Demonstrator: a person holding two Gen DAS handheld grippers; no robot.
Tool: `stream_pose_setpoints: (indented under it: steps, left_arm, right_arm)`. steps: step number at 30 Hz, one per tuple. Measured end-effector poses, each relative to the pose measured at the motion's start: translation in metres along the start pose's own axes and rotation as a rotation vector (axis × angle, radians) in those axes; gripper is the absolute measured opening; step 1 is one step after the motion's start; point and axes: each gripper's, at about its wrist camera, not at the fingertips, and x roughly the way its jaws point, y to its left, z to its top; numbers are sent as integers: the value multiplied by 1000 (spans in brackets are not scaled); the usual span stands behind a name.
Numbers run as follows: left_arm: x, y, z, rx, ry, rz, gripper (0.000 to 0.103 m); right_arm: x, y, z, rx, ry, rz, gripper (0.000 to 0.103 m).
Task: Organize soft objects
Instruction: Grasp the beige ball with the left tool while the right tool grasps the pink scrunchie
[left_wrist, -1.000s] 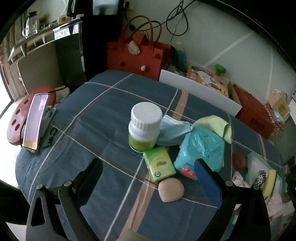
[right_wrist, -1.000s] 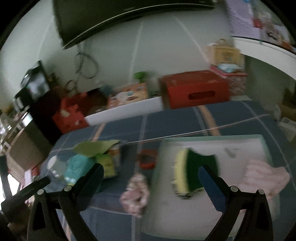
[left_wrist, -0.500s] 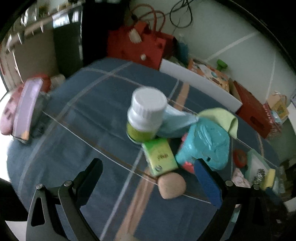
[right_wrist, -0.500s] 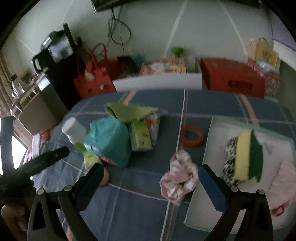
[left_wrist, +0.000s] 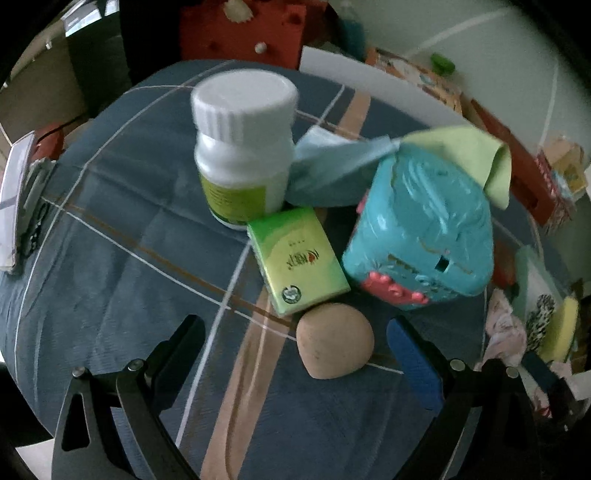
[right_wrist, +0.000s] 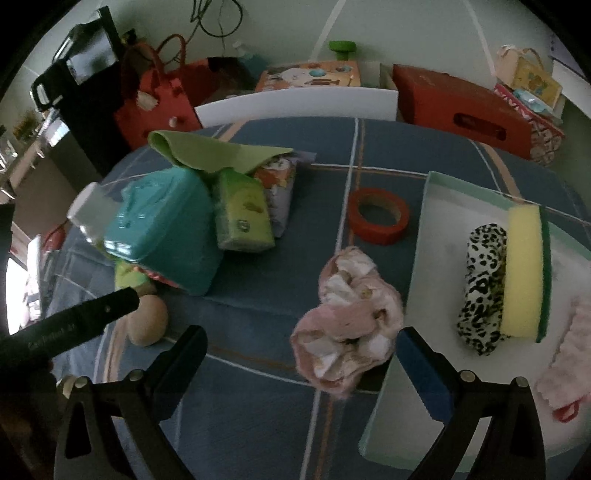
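Note:
My left gripper (left_wrist: 295, 354) is open, its fingers on either side of a tan egg-shaped soft object (left_wrist: 334, 339) on the blue plaid cloth. My right gripper (right_wrist: 301, 358) is open just in front of a crumpled pink cloth (right_wrist: 345, 319). A pale tray (right_wrist: 439, 221) at right holds a yellow-green sponge (right_wrist: 524, 269), a leopard-print cloth (right_wrist: 480, 284) and a pink item (right_wrist: 565, 369). A yellow-green cloth (left_wrist: 469, 151) drapes over a teal toy box (left_wrist: 424, 229); a light blue cloth (left_wrist: 332, 166) lies behind it.
A white pill bottle (left_wrist: 243, 147) and a green packet (left_wrist: 297, 264) stand beside the teal box. A red tape roll (right_wrist: 378, 214) lies left of the tray. Red bags and boxes (right_wrist: 461, 107) line the wall behind the table.
My left gripper moved forward and down toward the tan object. My right gripper swung left from the tray and lowered toward the pink cloth.

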Motion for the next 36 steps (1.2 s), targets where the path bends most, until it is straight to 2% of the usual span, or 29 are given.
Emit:
stream_pose_setpoints:
  steps: [5, 14, 16, 17, 21, 26, 28, 36]
  left_arm:
    - [10, -13, 2, 42, 12, 42, 99]
    - [25, -26, 5, 42, 53, 44, 97]
    - [28, -26, 10, 40, 60, 45, 92]
    - [31, -26, 10, 39, 66, 45, 84]
    - [36, -30, 9, 42, 70, 47, 80]
    - [32, -34, 9, 51, 67, 28, 62]
    - [30, -36, 9, 52, 67, 20, 59]
    - [20, -30, 5, 45, 65, -16, 53]
  right_arm:
    - [3, -4, 1, 3, 0, -13, 103]
    - [-4, -3, 3, -26, -45, -14, 87]
    - [-4, -1, 2, -32, -41, 4, 84]
    - [-3, 0, 2, -33, -36, 8, 84]
    - [5, 1, 0, -27, -10, 15, 82]
    - [10, -4, -1, -1, 4, 31, 63]
    - [10, -6, 0, 3, 4, 21, 49]
    - [9, -13, -1, 27, 11, 19, 34]
